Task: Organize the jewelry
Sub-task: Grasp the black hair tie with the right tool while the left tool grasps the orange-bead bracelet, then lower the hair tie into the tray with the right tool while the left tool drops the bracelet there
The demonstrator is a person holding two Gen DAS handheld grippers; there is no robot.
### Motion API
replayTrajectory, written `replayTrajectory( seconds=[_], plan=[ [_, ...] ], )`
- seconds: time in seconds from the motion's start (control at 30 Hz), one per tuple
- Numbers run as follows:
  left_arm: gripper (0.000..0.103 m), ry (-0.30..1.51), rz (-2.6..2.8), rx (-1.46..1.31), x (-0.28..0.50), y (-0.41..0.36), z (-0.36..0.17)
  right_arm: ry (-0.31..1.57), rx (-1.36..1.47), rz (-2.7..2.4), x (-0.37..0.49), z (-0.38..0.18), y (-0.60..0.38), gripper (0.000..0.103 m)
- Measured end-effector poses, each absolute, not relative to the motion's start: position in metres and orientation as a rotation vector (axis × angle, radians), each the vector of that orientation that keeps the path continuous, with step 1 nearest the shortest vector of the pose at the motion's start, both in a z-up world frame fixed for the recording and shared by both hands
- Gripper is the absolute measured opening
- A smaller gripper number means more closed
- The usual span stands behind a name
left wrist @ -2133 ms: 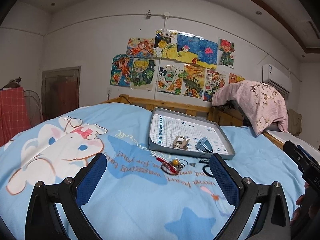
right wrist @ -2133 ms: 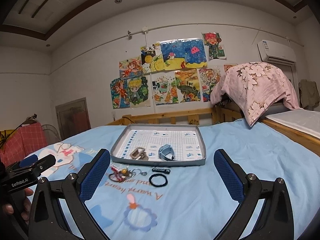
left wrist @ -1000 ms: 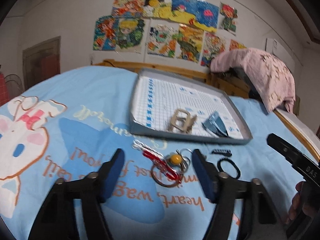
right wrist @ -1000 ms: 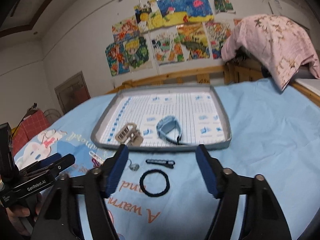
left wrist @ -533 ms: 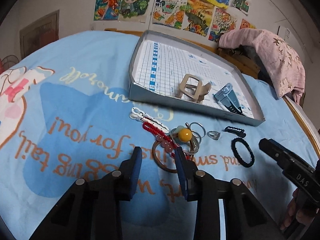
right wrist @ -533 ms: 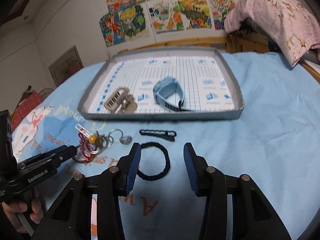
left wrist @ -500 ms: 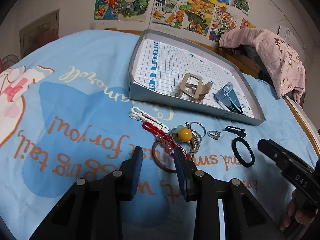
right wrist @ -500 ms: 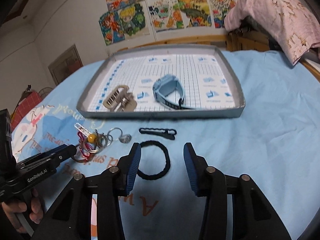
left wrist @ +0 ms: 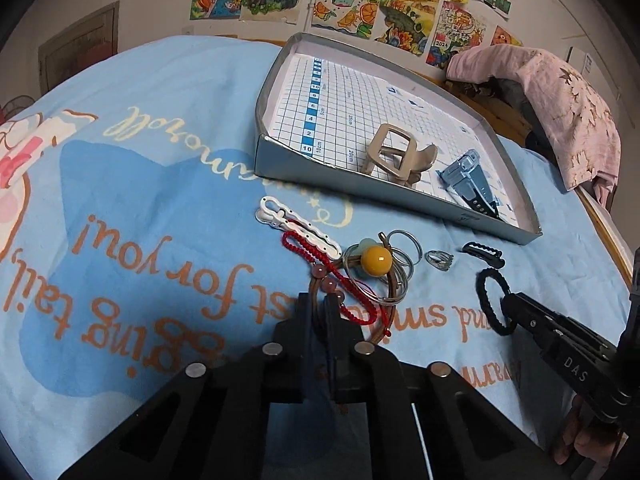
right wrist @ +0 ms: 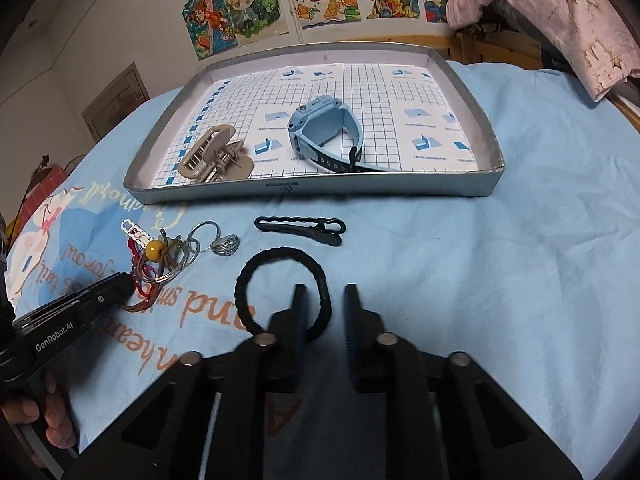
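On the blue bedsheet in the left wrist view lies a tangle of a brown cord bracelet (left wrist: 396,292), a red bead string (left wrist: 316,256), a yellow bead (left wrist: 377,261) and a white clip (left wrist: 296,226). My left gripper (left wrist: 318,304) is shut on the near side of the brown cord. A black hair tie (right wrist: 276,258) lies flat on the sheet. My right gripper (right wrist: 325,304) straddles its right side, jaws closing, with gaps still on both sides of the band. The grey tray (right wrist: 360,188) behind holds a beige hair claw (right wrist: 216,156) and a blue watch (right wrist: 324,132).
A black hair clip (right wrist: 300,226) and a silver ring (right wrist: 226,245) lie between the tray and the hair tie. A pink blanket (right wrist: 560,12) hangs over a wooden rail at the back right. A hand (right wrist: 52,412) holds the left gripper's handle.
Both grippers have come down closer to the sheet and their jaws have narrowed. The left one has closed on the brown cord; the right one has narrowed around the hair tie.
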State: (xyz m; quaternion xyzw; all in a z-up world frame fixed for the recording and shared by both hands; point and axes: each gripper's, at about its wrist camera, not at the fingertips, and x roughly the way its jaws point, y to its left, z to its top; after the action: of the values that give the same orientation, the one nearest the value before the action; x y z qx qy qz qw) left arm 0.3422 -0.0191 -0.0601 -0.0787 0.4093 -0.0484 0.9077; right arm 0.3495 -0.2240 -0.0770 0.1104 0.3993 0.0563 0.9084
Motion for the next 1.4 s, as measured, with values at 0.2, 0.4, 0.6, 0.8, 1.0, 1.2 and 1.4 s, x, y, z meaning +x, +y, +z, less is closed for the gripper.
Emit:
replayTrajectory(
  seconds=[0.2,0.4,0.6,0.8,1.0,1.2,1.4],
  plan=[
    [0.003,0.824,-0.123,-0.199,0.338,-0.016,-0.058,0.812,0.247,0.147,0.349,-0.075,-0.224,0.005],
    [0.003,0.786,-0.16,-0.217,0.326,-0.015,-0.049,0.756,0.253,0.184,0.338,-0.064,-0.224,0.004],
    [0.003,0.769,-0.185,-0.228,0.307,-0.013,-0.038,0.7,0.252,0.205,0.323,-0.052,-0.226,0.004],
    [0.003,0.718,-0.205,-0.22,0.296,-0.013,-0.019,0.637,0.239,0.217,0.312,-0.038,-0.227,0.004],
    [0.003,0.671,-0.238,-0.214,0.293,-0.012,0.005,0.578,0.247,0.225,0.307,-0.025,-0.229,0.004],
    [0.003,0.667,-0.284,-0.256,0.299,-0.002,0.02,0.551,0.241,0.233,0.308,-0.017,-0.228,0.004],
    [0.003,0.697,-0.294,-0.251,0.303,0.001,0.012,0.558,0.245,0.235,0.311,-0.019,-0.227,0.004]
  ],
)
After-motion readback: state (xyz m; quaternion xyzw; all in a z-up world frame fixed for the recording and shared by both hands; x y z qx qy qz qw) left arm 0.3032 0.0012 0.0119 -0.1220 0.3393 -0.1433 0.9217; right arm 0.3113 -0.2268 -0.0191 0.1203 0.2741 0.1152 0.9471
